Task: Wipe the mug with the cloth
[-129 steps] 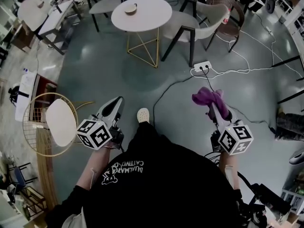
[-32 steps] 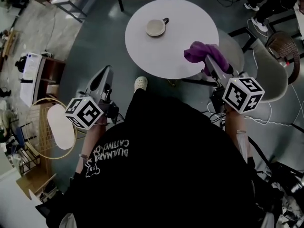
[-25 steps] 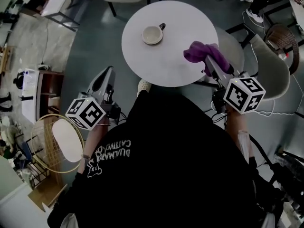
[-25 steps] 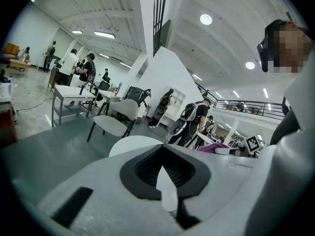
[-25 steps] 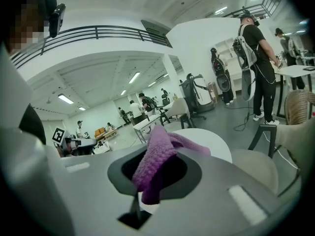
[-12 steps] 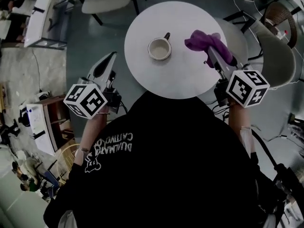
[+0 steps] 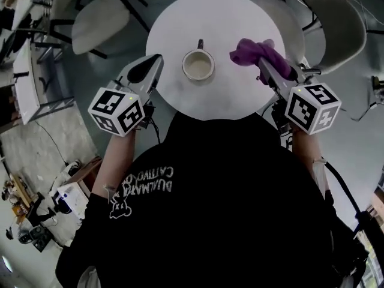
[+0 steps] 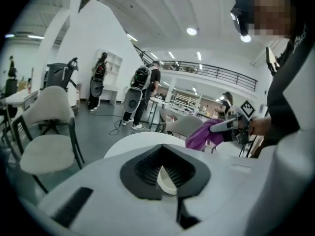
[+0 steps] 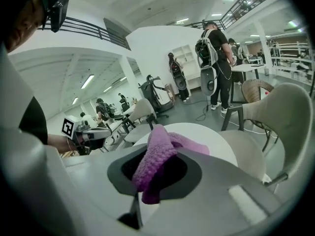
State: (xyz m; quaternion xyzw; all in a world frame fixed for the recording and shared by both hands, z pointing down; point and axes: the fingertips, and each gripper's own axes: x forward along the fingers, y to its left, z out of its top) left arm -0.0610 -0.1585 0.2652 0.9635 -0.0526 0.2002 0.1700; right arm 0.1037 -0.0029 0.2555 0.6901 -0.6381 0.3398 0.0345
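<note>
A cream mug (image 7: 198,65) stands upright near the middle of the round white table (image 7: 222,98), its handle pointing away from me. My right gripper (image 7: 262,63) is shut on a purple cloth (image 7: 256,51), which hangs bunched over the table to the right of the mug; in the right gripper view the cloth (image 9: 156,160) fills the jaws. My left gripper (image 7: 154,62) is shut and holds nothing, hovering at the table's left edge, left of the mug. The left gripper view shows a sliver of the mug (image 8: 166,179) behind the closed jaws.
A pale chair (image 7: 100,29) stands to the left of the table and another chair (image 7: 333,23) to the right. In the gripper views people stand in the background, and a white chair (image 8: 47,132) is on the left.
The table and mug have come closer and more central in the head view. Both grippers now reach over the table's edge, the left one having moved up toward the mug.
</note>
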